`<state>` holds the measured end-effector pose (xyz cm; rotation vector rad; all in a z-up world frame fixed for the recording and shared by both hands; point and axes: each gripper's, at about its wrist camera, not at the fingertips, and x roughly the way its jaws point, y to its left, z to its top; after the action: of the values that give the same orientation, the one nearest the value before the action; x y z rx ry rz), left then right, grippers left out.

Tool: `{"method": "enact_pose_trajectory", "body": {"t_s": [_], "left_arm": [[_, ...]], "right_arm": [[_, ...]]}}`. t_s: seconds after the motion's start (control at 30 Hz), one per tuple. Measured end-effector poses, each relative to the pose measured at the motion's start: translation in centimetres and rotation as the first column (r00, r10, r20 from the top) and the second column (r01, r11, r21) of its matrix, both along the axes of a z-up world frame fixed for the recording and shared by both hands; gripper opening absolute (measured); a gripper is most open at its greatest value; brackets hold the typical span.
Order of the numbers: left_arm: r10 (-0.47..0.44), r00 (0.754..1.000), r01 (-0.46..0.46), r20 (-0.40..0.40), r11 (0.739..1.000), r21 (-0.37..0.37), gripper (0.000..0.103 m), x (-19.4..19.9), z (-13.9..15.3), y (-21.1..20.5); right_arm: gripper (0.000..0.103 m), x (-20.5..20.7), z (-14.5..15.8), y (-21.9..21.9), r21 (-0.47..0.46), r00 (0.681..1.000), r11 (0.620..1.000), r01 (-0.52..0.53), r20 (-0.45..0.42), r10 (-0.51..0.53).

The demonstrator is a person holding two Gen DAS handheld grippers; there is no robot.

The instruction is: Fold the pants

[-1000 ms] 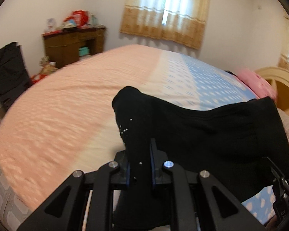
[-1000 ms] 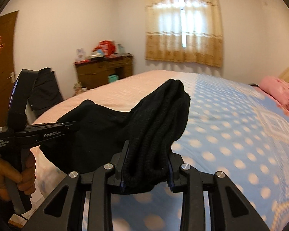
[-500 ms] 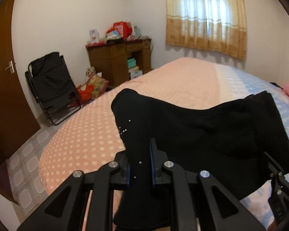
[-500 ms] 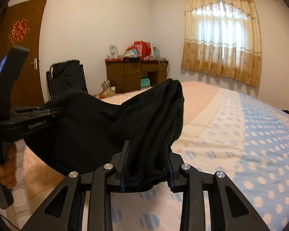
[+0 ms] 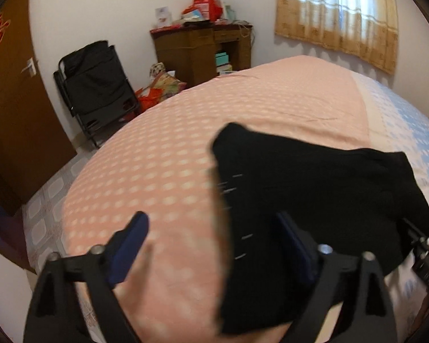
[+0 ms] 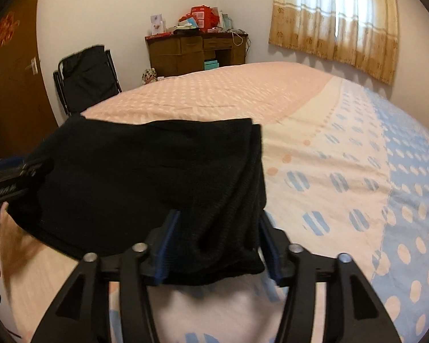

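Observation:
The black pants (image 5: 314,194) lie folded in a compact stack on the bed, also seen in the right wrist view (image 6: 157,177). My left gripper (image 5: 214,245) is open wide; the pants' near edge lies between its fingers, against the right finger (image 5: 294,245). My right gripper (image 6: 217,243) is open, its fingers standing on either side of the thick folded end of the pants. The left gripper's body (image 6: 17,177) shows at the left of the right wrist view.
The bed (image 5: 243,108) has a pink and blue dotted cover (image 6: 386,185). A wooden desk (image 5: 203,51) with clutter, a black folding chair (image 5: 94,85) and a brown door (image 5: 11,114) stand beyond the bed's far side. A curtained window (image 6: 337,20) is at the back right.
Both grippers have lowered the pants onto the bed and opened. The pants, held up in both before, now rest flat on the cover.

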<state>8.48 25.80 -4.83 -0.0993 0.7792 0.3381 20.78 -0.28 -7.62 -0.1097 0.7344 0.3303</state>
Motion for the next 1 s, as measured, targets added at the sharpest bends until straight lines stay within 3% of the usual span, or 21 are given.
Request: {"method": "enact_pose_trajectory", "body": {"t_s": [0.1,0.23,0.27,0.3,0.33,0.53,0.63,0.7,0.8,0.83,0.87,0.9,1.0], "left_arm": [[0.043,0.999,-0.043,0.006,0.999,-0.009,0.102,-2.2,0.4,2.0],[0.177,0.984,-0.176,-0.011,0.984,0.015,0.1,-3.3,0.3,4.4],[0.192,0.981,-0.192,-0.007,0.981,0.013,0.1,-3.3,0.3,4.8],[0.193,0.981,-0.193,-0.006,0.981,0.003,0.099,-3.1,0.4,4.9],[0.187,0.982,-0.187,-0.002,0.982,-0.01,0.096,-3.0,0.5,4.8],[0.003,0.992,0.004,0.123,0.998,-0.056,0.093,-1.2,2.8,-0.7],[-0.07,0.987,0.077,0.146,0.996,-0.046,0.092,0.2,2.6,-2.7],[-0.092,0.991,0.096,0.097,0.995,-0.041,0.092,1.9,1.2,-3.3],[-0.035,0.997,0.032,-0.065,0.998,-0.051,0.094,3.2,-2.2,-2.1],[-0.027,0.997,0.018,-0.078,0.994,-0.109,0.098,3.1,-3.3,-1.0],[-0.022,0.999,0.013,-0.041,0.98,-0.199,0.098,2.5,-3.6,0.4],[-0.023,0.999,0.015,-0.029,0.972,-0.234,0.098,2.1,-3.6,1.2],[-0.036,0.999,0.028,-0.029,0.968,-0.251,0.099,1.3,-3.5,2.2]], "right_arm": [[0.062,-0.7,0.8,-2.2,0.098,0.999,0.994,0.051,-0.013,-0.05],[0.061,-2.2,2.4,-5.0,0.178,0.984,0.97,0.166,0.029,-0.173],[0.045,-3.0,2.9,-4.9,0.184,0.984,0.97,0.158,0.056,-0.17],[0.02,-3.6,3.6,-4.5,0.173,0.984,0.975,0.139,0.088,-0.156],[0.014,-4.1,4.0,-3.9,0.153,0.985,0.981,0.122,0.105,-0.139],[0.013,-4.2,4.7,-0.5,0.15,0.993,0.988,0.024,0.111,-0.041],[0.013,-2.4,2.2,0.3,0.135,1.0,0.99,0.027,-0.007,-0.027],[0.014,-1.5,0.1,0.1,0.155,0.996,0.987,0.052,-0.086,-0.039],[0.014,-1.8,-0.2,-0.3,0.182,0.998,0.982,0.045,-0.054,-0.036],[0.014,-1.8,-0.1,-0.3,0.184,0.998,0.982,0.043,-0.053,-0.034],[0.014,-1.8,-0.2,-0.3,0.184,0.998,0.982,0.042,-0.054,-0.033],[0.014,-1.8,-0.3,-0.4,0.188,0.998,0.981,0.04,-0.05,-0.031],[0.014,-2.0,-0.4,-0.4,0.191,0.999,0.981,0.039,-0.044,-0.031]]}}
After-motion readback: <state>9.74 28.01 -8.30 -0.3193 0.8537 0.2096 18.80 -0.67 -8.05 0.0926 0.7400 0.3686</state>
